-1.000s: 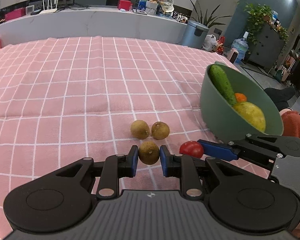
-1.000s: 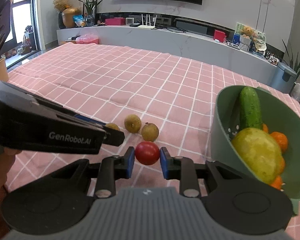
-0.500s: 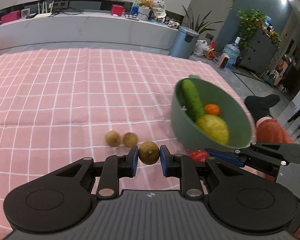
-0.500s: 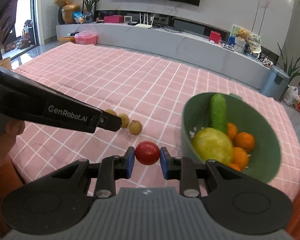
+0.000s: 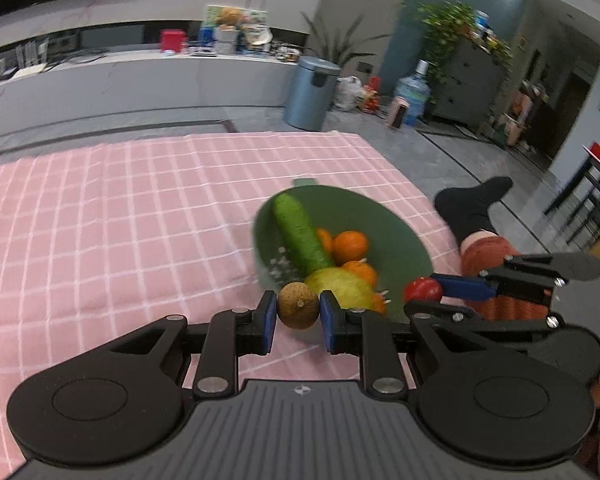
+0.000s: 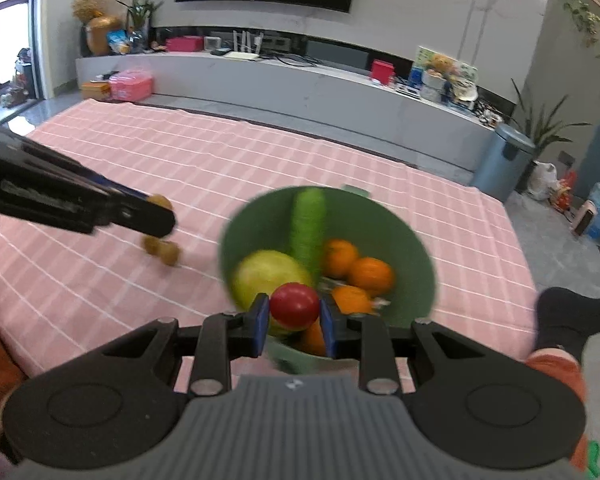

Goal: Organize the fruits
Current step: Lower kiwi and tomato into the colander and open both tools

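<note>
While raised over the round green plastic bowl (image 6: 424,264), the right gripper (image 6: 294,322) clamps a small red tomato (image 6: 295,306); the left gripper (image 5: 298,322), beside the rim, clamps a small brown round fruit (image 5: 298,310).

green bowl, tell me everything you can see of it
The green bowl is a matte, plastic-looking round basin with a small tab on its far rim. It sits on the pink checked cloth near its right edge and holds a cucumber leaning against the far wall, several oranges and a large yellow-green fruit. Small drain holes show low on its inner wall in the left wrist view. The right gripper holds a red tomato above its near rim.
</note>
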Demonstrator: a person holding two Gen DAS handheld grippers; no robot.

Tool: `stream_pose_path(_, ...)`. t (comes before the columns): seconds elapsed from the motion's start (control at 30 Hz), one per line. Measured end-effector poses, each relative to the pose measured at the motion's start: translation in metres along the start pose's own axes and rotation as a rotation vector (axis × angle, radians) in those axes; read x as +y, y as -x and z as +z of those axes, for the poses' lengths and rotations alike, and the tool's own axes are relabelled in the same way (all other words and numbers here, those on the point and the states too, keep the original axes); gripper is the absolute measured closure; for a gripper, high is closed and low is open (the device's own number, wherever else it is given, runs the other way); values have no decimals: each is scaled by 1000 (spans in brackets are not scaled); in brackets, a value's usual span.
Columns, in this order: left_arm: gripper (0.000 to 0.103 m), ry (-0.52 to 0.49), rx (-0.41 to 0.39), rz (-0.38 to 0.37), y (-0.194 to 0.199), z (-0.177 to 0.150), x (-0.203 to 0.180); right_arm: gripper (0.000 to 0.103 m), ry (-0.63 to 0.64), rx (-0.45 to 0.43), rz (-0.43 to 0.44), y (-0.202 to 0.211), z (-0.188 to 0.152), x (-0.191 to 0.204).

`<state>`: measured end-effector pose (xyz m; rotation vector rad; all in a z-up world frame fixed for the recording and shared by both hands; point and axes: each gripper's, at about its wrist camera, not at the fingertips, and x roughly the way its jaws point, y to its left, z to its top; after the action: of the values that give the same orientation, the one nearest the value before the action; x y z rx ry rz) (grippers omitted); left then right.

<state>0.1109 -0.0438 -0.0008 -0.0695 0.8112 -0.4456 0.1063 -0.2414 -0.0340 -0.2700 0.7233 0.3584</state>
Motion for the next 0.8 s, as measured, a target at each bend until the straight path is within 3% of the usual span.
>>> stream_pose_path(0.17,77,-92,62,-49,-32,21,-24,80,-7,47,24,-12,2,-36)
stream_pose_path(0.47,78,-340,172,-76,-106,43,-67,80,142,166,116,-55,15,-77)
stream_pose_path(0.63,77,-518,237,-16,-142,39,-78,80,239,192,150,-71,18,-83)
stream_pose_path(0.8,77,-609,269,2,-163,40,-78,80,305,199,176,-86,20,-84)
